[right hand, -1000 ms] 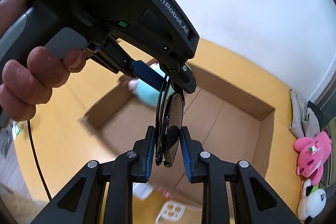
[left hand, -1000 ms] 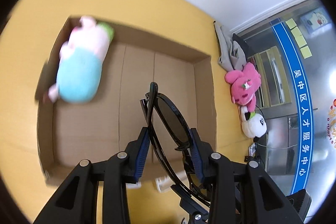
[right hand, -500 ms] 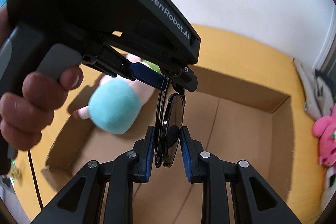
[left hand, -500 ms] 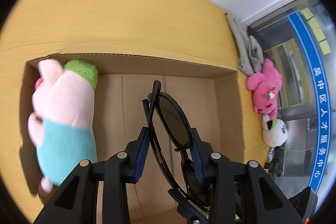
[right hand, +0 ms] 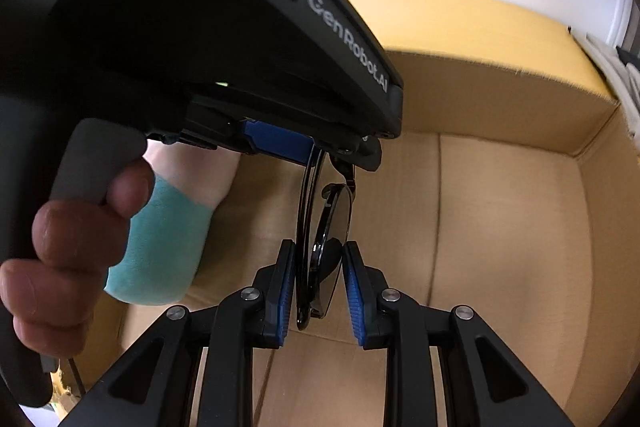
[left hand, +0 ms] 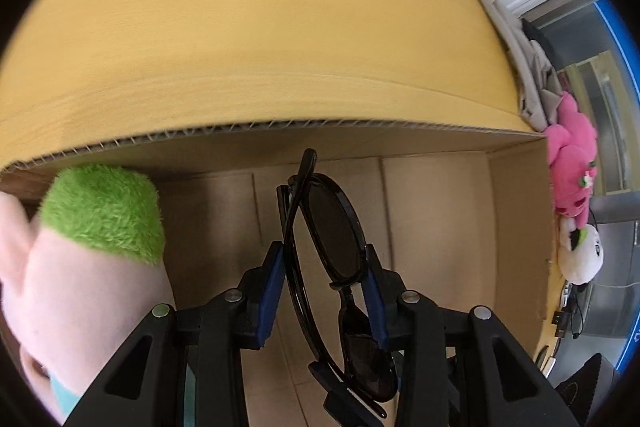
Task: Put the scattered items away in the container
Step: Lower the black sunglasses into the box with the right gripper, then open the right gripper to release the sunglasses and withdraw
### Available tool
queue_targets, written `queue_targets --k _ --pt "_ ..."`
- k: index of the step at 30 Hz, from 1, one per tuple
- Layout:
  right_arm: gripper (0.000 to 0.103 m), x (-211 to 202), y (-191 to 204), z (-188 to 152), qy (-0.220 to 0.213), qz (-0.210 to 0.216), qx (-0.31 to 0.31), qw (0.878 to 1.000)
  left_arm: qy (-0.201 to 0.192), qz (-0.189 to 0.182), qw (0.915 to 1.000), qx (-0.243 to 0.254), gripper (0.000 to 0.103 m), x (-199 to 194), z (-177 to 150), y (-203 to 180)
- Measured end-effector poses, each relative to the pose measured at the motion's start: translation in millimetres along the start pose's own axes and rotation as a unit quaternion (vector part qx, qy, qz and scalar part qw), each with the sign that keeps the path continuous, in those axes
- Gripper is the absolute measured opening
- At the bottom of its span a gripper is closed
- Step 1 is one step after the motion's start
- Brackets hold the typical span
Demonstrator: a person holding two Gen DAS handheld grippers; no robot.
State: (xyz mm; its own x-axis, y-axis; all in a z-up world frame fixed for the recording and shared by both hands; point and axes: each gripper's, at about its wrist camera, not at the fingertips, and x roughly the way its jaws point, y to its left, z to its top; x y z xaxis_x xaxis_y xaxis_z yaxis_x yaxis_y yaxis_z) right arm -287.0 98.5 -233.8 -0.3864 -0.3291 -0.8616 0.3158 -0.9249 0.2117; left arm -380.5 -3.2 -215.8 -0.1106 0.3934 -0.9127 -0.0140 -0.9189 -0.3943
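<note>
A pair of folded black sunglasses [left hand: 332, 247] is being gripped edge-on over the box [left hand: 516, 227], long axis running away from both cameras, by left gripper [left hand: 320, 291] and right gripper [right hand: 318, 283] fingers. "GenRobot.AI" is being shown on the left gripper's housing.

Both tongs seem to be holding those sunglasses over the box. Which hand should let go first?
Probably the right tongs: they pinch only one lens end of the sunglasses, while the left tongs grip the folded frame near its middle, above the cardboard box.

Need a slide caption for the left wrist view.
Left gripper holds folded black sunglasses over the cardboard box, beside a plush toy.
</note>
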Motion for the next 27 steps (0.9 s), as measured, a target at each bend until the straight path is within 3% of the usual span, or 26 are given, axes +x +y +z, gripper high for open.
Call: queue_targets --k 19,20,22,27 --pt "0.029 24 -12 -8 0.015 0.017 0.032 0.999 0.014 0.006 0.9999 -0.002 0.040 14 2 3" --pt "0.031 24 -12 -7 0.015 0.017 0.030 0.999 0.014 0.005 0.9999 -0.005 0.041 14 3 3" --pt "0.046 20 -12 -7 0.009 0.016 0.030 0.999 0.011 0.000 0.9999 -0.009 0.047 11 3 2" --pt "0.067 7 -14 -8 0.000 0.020 0.040 0.999 -0.007 0.009 0.9999 -0.003 0.051 -10 1 -5"
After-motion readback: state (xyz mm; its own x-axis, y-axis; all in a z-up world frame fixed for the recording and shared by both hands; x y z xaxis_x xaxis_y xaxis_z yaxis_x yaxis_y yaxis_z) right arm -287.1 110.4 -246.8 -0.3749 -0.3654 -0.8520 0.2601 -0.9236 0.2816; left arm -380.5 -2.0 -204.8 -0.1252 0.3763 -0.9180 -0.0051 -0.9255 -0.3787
